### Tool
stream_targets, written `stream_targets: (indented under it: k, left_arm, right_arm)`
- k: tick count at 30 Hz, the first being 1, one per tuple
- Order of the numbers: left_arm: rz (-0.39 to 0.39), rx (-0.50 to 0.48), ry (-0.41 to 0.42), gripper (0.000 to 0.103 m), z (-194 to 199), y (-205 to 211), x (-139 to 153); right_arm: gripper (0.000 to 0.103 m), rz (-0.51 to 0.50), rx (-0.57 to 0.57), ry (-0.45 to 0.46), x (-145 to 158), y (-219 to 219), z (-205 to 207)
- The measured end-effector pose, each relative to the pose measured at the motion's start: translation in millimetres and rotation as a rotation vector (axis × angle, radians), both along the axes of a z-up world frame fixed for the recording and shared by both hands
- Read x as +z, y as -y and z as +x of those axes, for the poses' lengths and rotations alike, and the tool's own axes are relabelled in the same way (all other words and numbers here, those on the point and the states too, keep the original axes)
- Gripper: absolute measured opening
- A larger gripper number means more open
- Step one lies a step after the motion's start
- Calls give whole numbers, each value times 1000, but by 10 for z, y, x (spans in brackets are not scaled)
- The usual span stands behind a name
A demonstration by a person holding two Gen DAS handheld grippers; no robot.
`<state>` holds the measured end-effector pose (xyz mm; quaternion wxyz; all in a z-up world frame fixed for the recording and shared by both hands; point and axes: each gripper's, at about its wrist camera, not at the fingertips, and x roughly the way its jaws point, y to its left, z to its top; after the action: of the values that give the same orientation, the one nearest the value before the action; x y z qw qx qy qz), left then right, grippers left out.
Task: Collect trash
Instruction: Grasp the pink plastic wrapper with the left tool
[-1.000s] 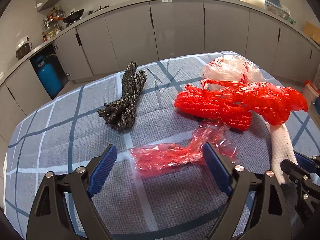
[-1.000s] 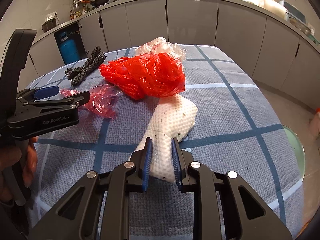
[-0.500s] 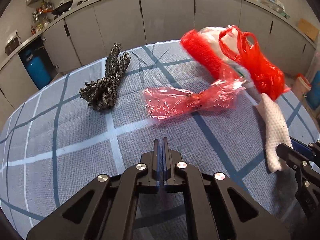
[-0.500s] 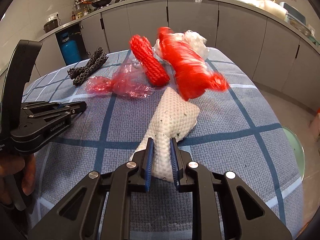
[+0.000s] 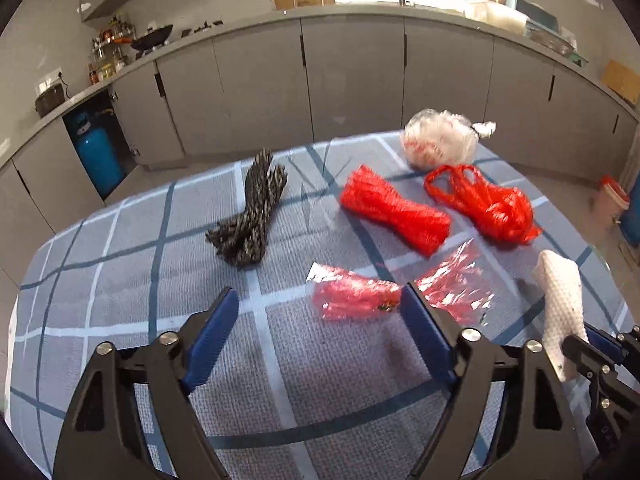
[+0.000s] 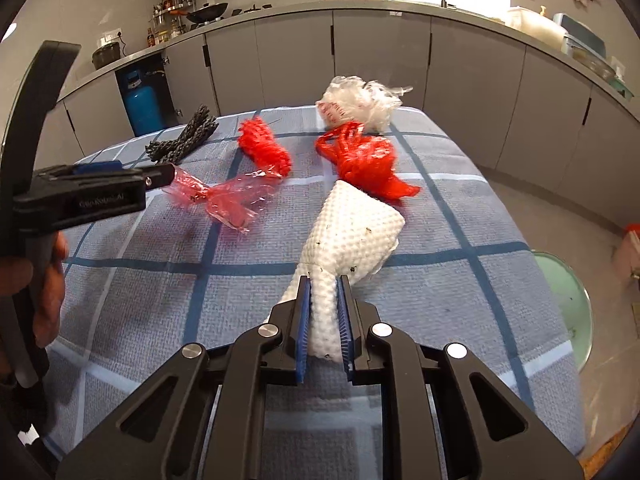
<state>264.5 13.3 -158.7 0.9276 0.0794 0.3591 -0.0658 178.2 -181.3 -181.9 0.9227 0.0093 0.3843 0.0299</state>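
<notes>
Left wrist view: my left tongs (image 5: 316, 332) stand spread wide, holding nothing, just short of the pink wrapper (image 5: 396, 292) on the tabletop (image 5: 120, 280). Right wrist view: my right tongs (image 6: 324, 320) clamp the white foam net (image 6: 352, 232), beside the wrapper. Step in hand, I judge: gathering; next, close over the wrapper.

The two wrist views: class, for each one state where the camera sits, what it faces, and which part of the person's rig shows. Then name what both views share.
Left wrist: sits on the left gripper, looking forward across the table at the clear red wrapper; its open fingers show, and the right gripper at the right edge.
Right wrist: sits on the right gripper, facing the white foam net that it is shut on; the left gripper and hand show at left.
Shared: wrapper, net, black bundle, cabinets.
</notes>
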Motion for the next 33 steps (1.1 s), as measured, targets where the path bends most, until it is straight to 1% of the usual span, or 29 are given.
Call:
stream_targets:
  k: [2, 4, 7, 9, 11, 13, 16, 17, 18, 19, 20, 21, 22, 23, 25, 28, 33]
  left_arm:
    - [-4, 2, 8, 96, 1, 45, 58]
    - [-20, -1, 2, 96, 43, 120, 75]
    - [1, 29, -26, 96, 97, 326, 59]
    - [-14, 27, -38, 96, 68, 443, 48]
    - [8, 28, -26, 96, 2, 557, 31]
    - [21, -2, -29, 96, -62, 702, -8]
    - [93, -24, -18, 95, -104, 887, -115]
    - [113, -26, -16, 93, -100, 925, -151]
    - [137, -21, -8, 87, -99, 946, -179]
    - [156, -23, -12, 65, -86, 963, -208]
    - [158, -28, -31, 48, -64, 965, -231]
    - [150, -31, -49, 36, -43, 951, -252]
    - [136, -38, -70, 14, -37, 930, -261]
    - [133, -37, -69, 10, -49, 916, -248]
    - [147, -33, -34, 6, -133, 885, -166]
    - [129, -33, -2, 5, -253, 816, -15]
    - [99, -39, 79, 4, -440, 692, 341]
  right_arm:
    - [15, 2, -21, 3, 5, 98, -43]
    - [15, 5, -42, 4, -9, 190, -73]
    - [15, 14, -71, 3, -20, 312, -96]
    - [15, 18, -84, 5, -25, 377, -130]
    - [15, 22, -98, 8, -27, 451, -158]
    - [15, 25, -105, 6, -40, 502, -179]
    - [15, 34, -112, 4, -65, 567, -207]
    - [15, 37, -114, 4, -68, 583, -213]
    - [15, 41, -115, 6, -67, 589, -220]
    - [15, 45, -116, 9, -63, 602, -226]
    - [15, 47, -115, 12, -60, 609, -231]
    - [15, 49, -113, 15, -55, 613, -238]
    - [15, 50, -112, 20, -45, 611, -244]
    - [15, 50, -111, 24, -34, 607, -249]
    - [15, 50, -108, 32, -11, 613, -256]
    - [15, 39, -106, 53, 53, 606, -285]
    - [15, 27, -111, 87, 173, 620, -330]
